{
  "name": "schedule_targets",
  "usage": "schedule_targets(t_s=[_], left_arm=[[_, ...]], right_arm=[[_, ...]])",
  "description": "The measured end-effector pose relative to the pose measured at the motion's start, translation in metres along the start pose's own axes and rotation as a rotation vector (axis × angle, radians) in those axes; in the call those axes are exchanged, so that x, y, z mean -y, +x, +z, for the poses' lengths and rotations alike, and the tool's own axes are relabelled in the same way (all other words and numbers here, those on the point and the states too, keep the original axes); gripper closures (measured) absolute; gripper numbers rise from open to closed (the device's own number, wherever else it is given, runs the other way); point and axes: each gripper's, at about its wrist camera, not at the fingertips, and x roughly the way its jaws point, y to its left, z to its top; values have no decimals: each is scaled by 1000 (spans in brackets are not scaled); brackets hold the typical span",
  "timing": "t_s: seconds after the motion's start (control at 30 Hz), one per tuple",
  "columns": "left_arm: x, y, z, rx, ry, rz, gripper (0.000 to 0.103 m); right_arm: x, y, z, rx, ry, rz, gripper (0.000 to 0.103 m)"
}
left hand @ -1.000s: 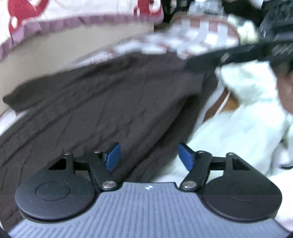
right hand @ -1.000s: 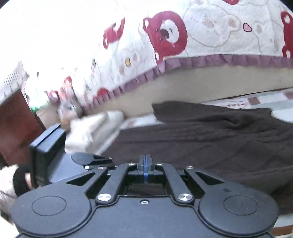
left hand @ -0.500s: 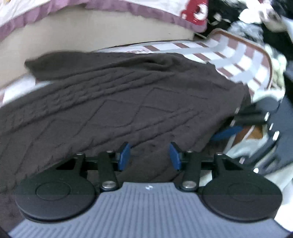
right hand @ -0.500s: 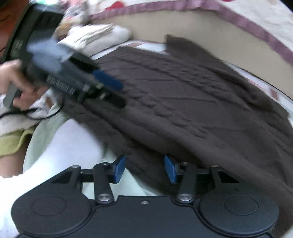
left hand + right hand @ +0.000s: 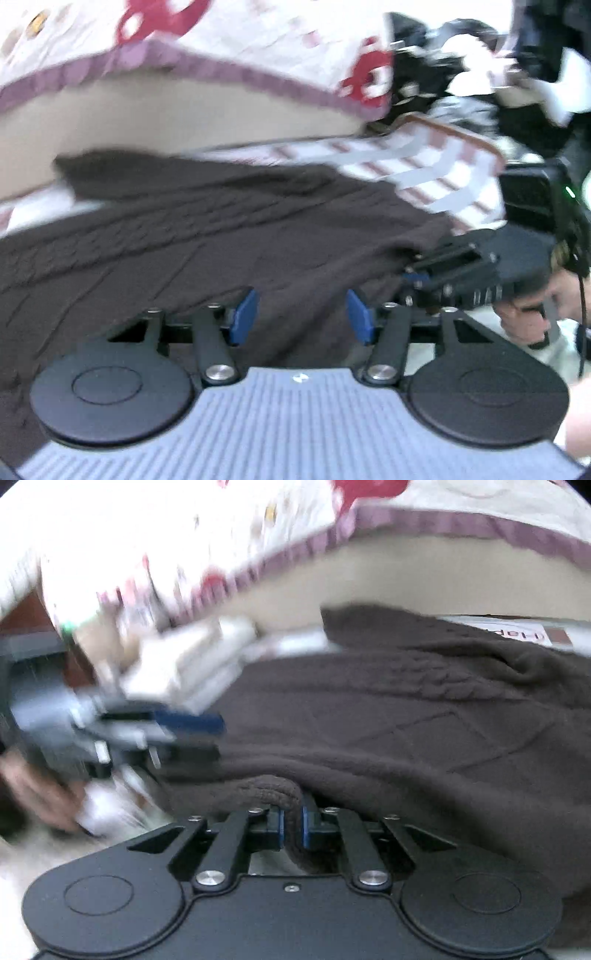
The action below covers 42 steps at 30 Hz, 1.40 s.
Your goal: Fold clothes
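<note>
In the left wrist view, the left gripper (image 5: pixel 301 314) hangs low over a dark brown knit sweater (image 5: pixel 207 236) that lies spread across a striped mat (image 5: pixel 436 173). Its blue fingers (image 5: pixel 245 310) are apart and opening, with sweater fabric seen below the gap but neither pad pressing on it. Beyond the sweater runs a beige mattress side (image 5: pixel 166 110) under a quilt (image 5: pixel 229 40) with red bears and a mauve frill. At the right edge the right gripper (image 5: pixel 413 275) meets the sweater's near right edge, with a hand (image 5: pixel 528 314) on its grip. Dark clutter sits behind the mat, too blurred to name.

In the right wrist view, the right gripper (image 5: pixel 291 827) has its fingers (image 5: pixel 280 829) closed on a rolled hem of the sweater (image 5: pixel 406 731), a thick fold bulging up between the pads. The rest of the sweater stretches away towards the mattress side (image 5: pixel 424 576) and quilt (image 5: pixel 461 502). At the left the left gripper (image 5: pixel 184 734) is badly smeared, so its fingers cannot be read here; it seems to hover at the sweater's left edge. A pale folded cloth (image 5: pixel 177 661) lies just behind it.
</note>
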Motion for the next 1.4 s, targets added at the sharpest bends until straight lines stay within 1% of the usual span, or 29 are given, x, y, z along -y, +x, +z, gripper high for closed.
schedule_targets(t_s=[0.03,0.07,0.1,0.17,0.23,0.3,0.33,0.37,0.4,0.43,0.47,0.5,0.53,0.57,0.63,0.67,0.7,0.73,0.77,0.8,0.83,0.97,1.0,1.07,1.17,1.23,1.3,1.33,1.4], left_arm=[[3,-2,0,7,-1,-29,28],[7,-2,0,3,0,-61,28],[10,-1,-1,-4,2,-94,28],[20,2,-3,-24,30,-131,27],[29,8,-6,-48,75,-111,26],[35,17,-9,-75,125,-55,26],[34,20,-9,-86,118,-37,27],[32,23,-9,-98,105,-20,35],[31,26,-8,-109,92,-4,57],[27,23,-6,-92,54,-8,68],[22,19,-2,-68,10,-17,83],[23,14,2,-46,10,-9,89],[25,8,6,-23,20,4,92],[31,2,12,3,60,22,94],[48,-10,23,57,129,25,94],[55,-15,30,83,147,23,94],[60,-19,36,106,152,19,94],[64,-22,43,129,156,14,94],[68,-26,49,152,159,8,94],[68,-27,55,167,155,-1,94],[66,-27,59,182,146,-3,94],[45,-11,71,183,46,50,94],[41,-11,72,181,37,62,94],[34,-11,71,175,27,83,94],[24,-10,70,166,6,122,94],[16,-9,69,159,-44,114,94],[11,-8,65,153,-96,79,94],[12,-8,63,151,-107,68,94],[17,-10,58,147,-104,63,94]], right_arm=[[-2,-11,0,30,27,31,92],[-5,-21,0,60,52,60,92],[-9,-30,-1,82,62,74,93],[-17,-37,0,105,67,75,92],[-20,-44,1,133,87,97,92],[-22,-51,-1,167,99,143,92],[-23,-55,-2,184,105,168,92],[-22,-61,-4,195,112,200,92],[-21,-66,-6,207,118,232,92],[-19,-72,-8,219,125,262,92],[-15,-76,-10,229,134,278,92],[-11,-80,-12,227,149,281,92],[-8,-84,-13,216,159,258,92],[-5,-87,-14,205,169,234,92],[-1,-92,-14,194,174,172,92],[0,-94,-13,204,174,137,92],[2,-98,-11,219,187,92,89],[5,-102,-10,229,213,51,79],[9,-106,-9,238,241,5,73],[12,-110,-10,251,267,-54,65],[16,-113,-11,264,297,-110,64],[45,-127,-41,331,519,-221,64],[50,-130,-48,339,556,-244,64],[58,-138,-57,302,583,-308,63],[58,-144,-58,203,511,-420,63],[51,-140,-58,134,430,-467,51],[45,-129,-60,67,370,-476,51],[40,-124,-62,39,354,-463,51],[30,-112,-63,14,343,-464,51]])
